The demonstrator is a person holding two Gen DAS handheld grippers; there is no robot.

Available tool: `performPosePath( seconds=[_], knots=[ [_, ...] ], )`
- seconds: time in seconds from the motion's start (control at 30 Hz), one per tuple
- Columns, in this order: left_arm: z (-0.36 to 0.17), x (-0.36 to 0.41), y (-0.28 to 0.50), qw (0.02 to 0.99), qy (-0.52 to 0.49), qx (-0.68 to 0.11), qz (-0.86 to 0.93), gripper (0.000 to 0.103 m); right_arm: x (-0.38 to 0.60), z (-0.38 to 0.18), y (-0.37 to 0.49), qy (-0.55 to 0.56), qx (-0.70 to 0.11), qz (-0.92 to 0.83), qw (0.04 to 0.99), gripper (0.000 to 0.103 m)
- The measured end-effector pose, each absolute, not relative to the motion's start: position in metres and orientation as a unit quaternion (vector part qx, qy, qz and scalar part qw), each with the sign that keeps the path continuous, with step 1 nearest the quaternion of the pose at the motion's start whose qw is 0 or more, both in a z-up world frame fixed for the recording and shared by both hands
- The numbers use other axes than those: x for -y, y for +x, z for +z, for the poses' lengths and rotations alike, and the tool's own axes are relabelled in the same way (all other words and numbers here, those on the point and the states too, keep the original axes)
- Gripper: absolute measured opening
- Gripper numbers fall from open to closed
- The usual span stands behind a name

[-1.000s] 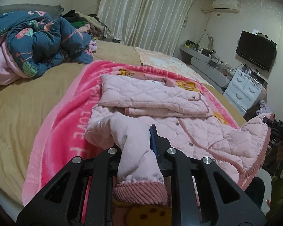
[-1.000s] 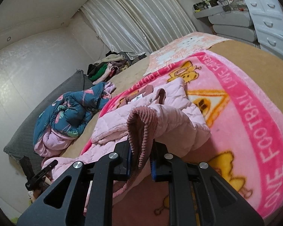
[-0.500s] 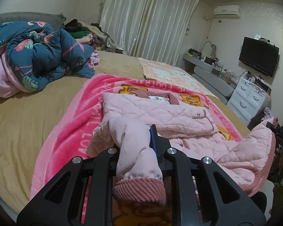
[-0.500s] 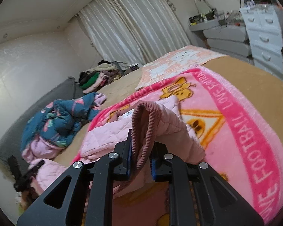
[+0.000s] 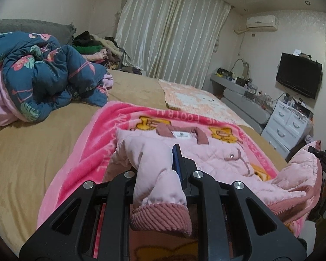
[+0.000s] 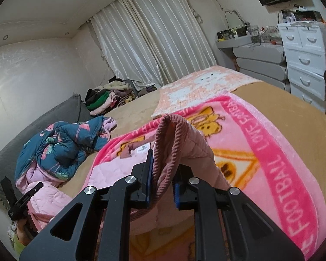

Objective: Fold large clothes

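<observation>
Bedroom light falls on a tan bed (image 5: 43,152) spread with a hot-pink football blanket (image 5: 93,143), and on it lies the pink quilted jacket (image 5: 217,158), collar toward the curtains (image 5: 169,32). Its near edge is lifted off the blanket at both ends: the left gripper (image 5: 163,165) is clamped on a sleeve above the ribbed cuff (image 5: 160,219), the right gripper (image 6: 162,174) is pinched tight on the ribbed hem (image 6: 169,143). Holding both ends likely keeps the fold line even while the bottom goes toward the collar. A crumpled navy floral quilt (image 5: 43,76) sits well apart.

Dim warm indoor light, soft shadows; strong fisheye bending, dark vignetted corners; near foreground slightly blurred
</observation>
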State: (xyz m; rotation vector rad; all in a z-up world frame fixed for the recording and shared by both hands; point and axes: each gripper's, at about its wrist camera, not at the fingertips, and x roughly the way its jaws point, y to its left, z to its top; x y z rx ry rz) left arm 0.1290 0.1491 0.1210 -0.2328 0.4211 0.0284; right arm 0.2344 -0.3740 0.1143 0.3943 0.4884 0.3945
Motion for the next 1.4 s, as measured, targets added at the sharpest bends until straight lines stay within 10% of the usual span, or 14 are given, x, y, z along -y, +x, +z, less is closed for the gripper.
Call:
performPosePath(
  seconds=[0.57,1.4],
  knots=[
    [0.144,-0.180,0.193,0.974,-0.123,-0.187,0.029,0.011,0.340,0.155,0.312,0.175,-0.192,0.185,0.948,0.014],
    [0.065,-0.202,0.309,0.953,-0.075,-0.284,0.073,0.012,0.319,0.070,0.455,0.214,-0.297,0.158,0.917,0.021]
  ],
)
